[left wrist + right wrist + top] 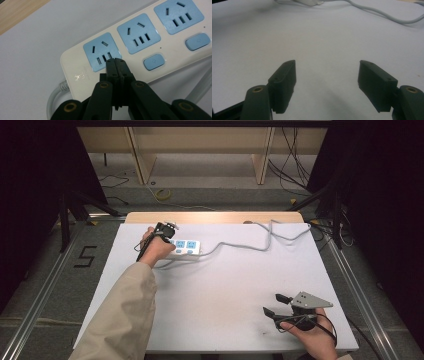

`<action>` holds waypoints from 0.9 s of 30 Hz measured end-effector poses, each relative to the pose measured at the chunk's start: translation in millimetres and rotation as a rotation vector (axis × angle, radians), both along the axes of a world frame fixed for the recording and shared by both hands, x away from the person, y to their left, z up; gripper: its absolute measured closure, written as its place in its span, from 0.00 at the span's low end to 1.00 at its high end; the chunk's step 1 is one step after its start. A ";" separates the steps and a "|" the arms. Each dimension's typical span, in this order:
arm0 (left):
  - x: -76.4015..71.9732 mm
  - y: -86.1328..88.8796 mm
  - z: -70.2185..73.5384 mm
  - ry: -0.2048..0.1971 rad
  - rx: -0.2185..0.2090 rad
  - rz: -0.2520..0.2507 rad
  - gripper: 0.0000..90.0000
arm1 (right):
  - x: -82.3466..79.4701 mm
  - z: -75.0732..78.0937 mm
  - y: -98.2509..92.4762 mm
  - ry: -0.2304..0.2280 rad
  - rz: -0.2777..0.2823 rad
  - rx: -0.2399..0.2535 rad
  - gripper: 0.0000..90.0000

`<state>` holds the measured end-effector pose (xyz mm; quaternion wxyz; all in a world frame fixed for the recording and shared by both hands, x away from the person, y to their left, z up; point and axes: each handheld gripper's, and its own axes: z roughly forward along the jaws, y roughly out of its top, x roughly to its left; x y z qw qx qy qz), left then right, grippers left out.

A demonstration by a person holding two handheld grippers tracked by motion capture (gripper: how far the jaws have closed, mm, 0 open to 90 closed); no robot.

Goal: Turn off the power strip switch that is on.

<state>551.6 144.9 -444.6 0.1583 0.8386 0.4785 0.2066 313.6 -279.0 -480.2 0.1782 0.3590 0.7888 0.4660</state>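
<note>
A white power strip point(187, 247) with blue sockets and blue switches lies at the far left of the table. In the left gripper view its end socket point(100, 50) is nearest, with a blue switch point(154, 61) beside it. My left gripper point(116, 61) is shut with nothing between its jaws, and its tips rest over the lower edge of that end socket. In the high view the left gripper point(169, 234) stands at the strip's left end. My right gripper point(271, 303) hovers low at the front right, open and empty point(327, 65).
The strip's grey cable point(240, 245) snakes right and back towards the far table edge point(210, 216); it also crosses the top of the right gripper view point(382, 15). A white mat point(225, 290) covers the table. Floor rails and loose cables lie beyond it.
</note>
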 end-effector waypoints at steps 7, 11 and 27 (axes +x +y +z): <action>-0.1 -0.2 -0.1 -0.001 0.001 -0.001 1.00 | 0.2 0.0 0.3 0.003 -0.002 -0.001 0.36; -0.2 -0.3 -0.1 -0.002 0.002 0.000 1.00 | 0.1 0.1 0.2 0.002 -0.002 -0.002 0.36; 0.0 1.8 0.2 -0.001 -0.016 0.009 1.00 | 0.3 0.2 -0.1 -0.004 -0.002 -0.001 0.35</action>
